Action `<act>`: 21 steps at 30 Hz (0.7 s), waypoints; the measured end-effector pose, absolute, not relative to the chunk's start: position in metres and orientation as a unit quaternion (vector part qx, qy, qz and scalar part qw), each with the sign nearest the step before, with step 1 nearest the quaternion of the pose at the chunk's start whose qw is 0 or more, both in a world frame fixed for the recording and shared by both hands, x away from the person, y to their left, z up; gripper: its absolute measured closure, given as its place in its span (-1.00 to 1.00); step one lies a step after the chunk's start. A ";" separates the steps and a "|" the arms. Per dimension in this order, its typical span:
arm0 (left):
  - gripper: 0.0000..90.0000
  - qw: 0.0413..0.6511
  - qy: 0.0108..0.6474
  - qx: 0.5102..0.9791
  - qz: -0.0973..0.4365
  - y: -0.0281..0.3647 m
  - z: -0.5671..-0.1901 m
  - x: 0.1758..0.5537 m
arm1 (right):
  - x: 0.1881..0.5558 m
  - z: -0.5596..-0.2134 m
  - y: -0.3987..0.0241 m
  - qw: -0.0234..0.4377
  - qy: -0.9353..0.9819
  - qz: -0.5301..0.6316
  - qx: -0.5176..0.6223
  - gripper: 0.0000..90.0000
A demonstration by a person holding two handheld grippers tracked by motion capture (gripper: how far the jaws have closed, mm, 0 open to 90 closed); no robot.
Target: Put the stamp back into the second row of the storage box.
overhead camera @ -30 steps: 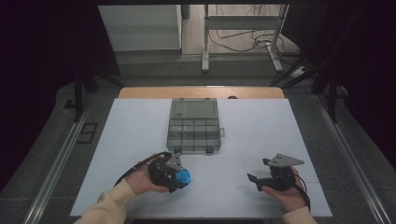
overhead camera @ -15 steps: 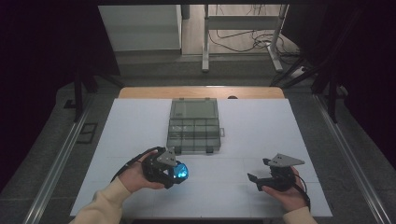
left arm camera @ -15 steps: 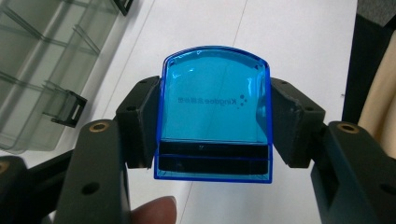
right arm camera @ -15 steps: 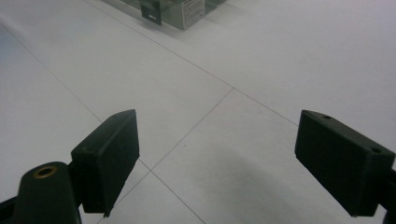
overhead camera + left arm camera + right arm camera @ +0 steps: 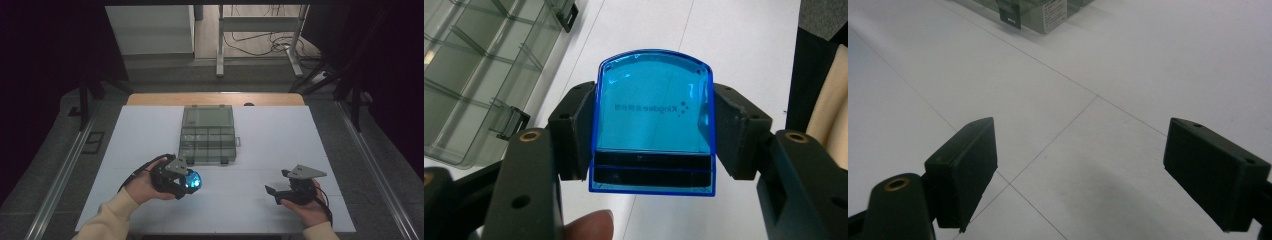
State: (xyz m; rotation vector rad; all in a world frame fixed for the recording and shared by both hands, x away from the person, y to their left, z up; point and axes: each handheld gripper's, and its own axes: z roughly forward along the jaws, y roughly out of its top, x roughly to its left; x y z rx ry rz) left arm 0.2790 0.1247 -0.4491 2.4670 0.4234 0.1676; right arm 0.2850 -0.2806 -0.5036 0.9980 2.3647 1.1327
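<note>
A clear blue plastic piece with printed lettering (image 5: 654, 120) is clamped between the jaws of my left gripper (image 5: 654, 132). In the high view that gripper (image 5: 186, 181) sits at the front left of the white table, just below the organizer box, and the blue piece (image 5: 193, 181) glows at its tip. A clear grey compartment organizer box (image 5: 207, 134) lies closed at the table's middle, and its latched edge (image 5: 484, 75) appears at the left of the left gripper view. My right gripper (image 5: 276, 191) rests at the front right, open, over bare table (image 5: 1083, 160).
The white table (image 5: 280, 130) has thin seam lines across it. A corner of the organizer box (image 5: 1033, 15) shows at the top of the right gripper view. Dark floor, rails and a metal stand frame (image 5: 260, 30) lie beyond the table's far edge.
My left gripper has shifted left and slightly up toward the organizer box, still holding the blue piece. The right gripper has stayed in place.
</note>
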 end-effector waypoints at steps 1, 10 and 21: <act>-0.09 0.312 0.160 0.934 0.064 0.125 -0.449 0.279 | 0.285 -0.504 -0.281 0.167 0.831 0.398 0.351 -0.69; -0.09 0.311 0.162 0.934 0.068 0.121 -0.446 0.287 | 0.284 -0.503 -0.280 0.169 0.831 0.399 0.349 -0.69; -0.09 0.314 0.172 0.930 0.080 0.121 -0.439 0.306 | 0.284 -0.503 -0.281 0.168 0.832 0.398 0.349 -0.69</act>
